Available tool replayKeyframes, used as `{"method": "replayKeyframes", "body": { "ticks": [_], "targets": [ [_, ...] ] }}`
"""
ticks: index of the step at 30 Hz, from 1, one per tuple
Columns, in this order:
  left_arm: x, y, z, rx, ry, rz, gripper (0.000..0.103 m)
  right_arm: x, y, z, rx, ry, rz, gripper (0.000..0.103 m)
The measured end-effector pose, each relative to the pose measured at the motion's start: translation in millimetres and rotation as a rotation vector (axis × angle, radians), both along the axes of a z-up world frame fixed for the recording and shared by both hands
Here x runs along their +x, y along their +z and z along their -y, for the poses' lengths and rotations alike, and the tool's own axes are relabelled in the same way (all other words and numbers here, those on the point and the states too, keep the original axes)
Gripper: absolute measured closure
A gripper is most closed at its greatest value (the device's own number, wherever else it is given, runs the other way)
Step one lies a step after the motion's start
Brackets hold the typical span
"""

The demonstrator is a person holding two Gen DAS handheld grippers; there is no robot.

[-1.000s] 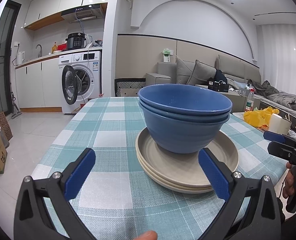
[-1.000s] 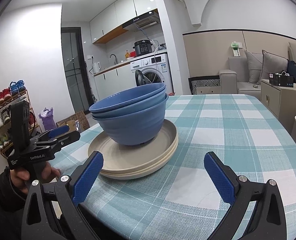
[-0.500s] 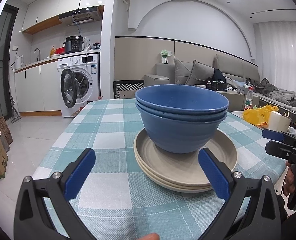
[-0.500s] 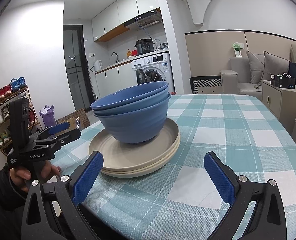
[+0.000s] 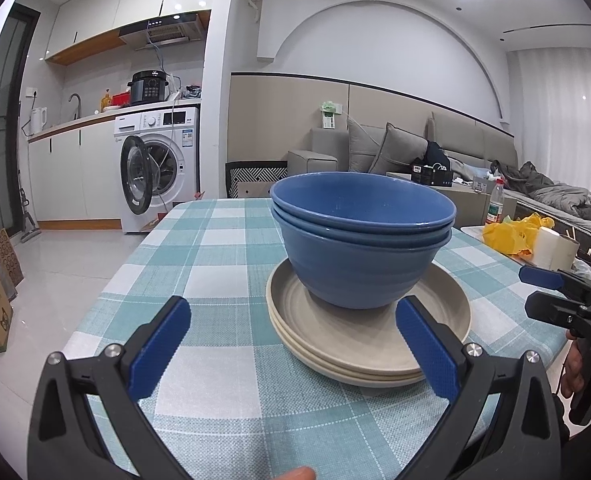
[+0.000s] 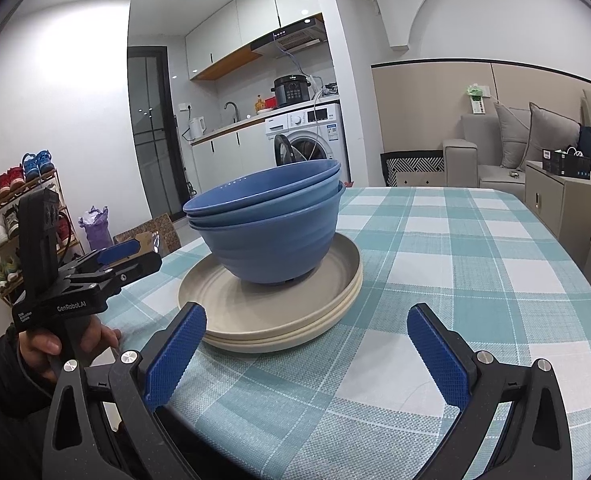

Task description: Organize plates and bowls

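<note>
Bowls: we see blue bowls point(image 5: 361, 244) nested into one stack, upright, standing in the middle of the plates; at least two rims show, and we cannot tell the exact count.
Plates: beige plates point(image 5: 359, 344) lie stacked flat under the bowls, resting on the table, at about 1 o'clock in our left wrist view and 11 o'clock in our right wrist view point(image 6: 271, 312).
Table: a teal-and-white checked cloth point(image 6: 435, 280) covers it; the stack sits near the edge closest to us.
Left gripper: our left gripper point(image 5: 291, 348) has its jaws spread wide, holding nothing, with the right blue pad point(image 5: 427, 352) in front of the plates' rim; whether it touches, we cannot tell.
Right gripper: our right gripper point(image 6: 305, 354) is likewise spread wide and empty, low over the cloth just short of the plates.
Beyond, 10 o'clock: a washing machine point(image 5: 157, 168) with its door ajar.
Beyond, 3 o'clock: a yellow bag point(image 5: 511, 234) beside the table.
</note>
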State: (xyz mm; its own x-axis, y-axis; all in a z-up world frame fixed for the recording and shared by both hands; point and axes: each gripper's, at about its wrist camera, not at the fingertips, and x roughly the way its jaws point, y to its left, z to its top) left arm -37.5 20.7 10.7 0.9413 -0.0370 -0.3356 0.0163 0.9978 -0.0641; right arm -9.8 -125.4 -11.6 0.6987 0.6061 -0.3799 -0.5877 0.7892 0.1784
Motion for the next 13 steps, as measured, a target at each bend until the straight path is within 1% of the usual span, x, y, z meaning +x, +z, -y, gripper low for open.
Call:
{"method": "replayKeyframes", "body": {
  "ticks": [6, 9, 13],
  "targets": [
    [2.1, 0.5, -2.6, -0.011, 0.01, -0.01, 0.0, -0.5, -0.4, 0.0, -0.004, 0.004, 0.0, 0.001],
    [2.5, -0.6, -2.1, 0.002, 0.025, -0.013, 0.0, -0.6, -0.3, -0.7, -0.002, 0.004, 0.001, 0.001],
    [1.9, -1.0, -2.4, 0.002, 0.013, -0.009, 0.0, -0.6, -0.5, -0.8, -0.003, 0.003, 0.001, 0.001]
  ]
}}
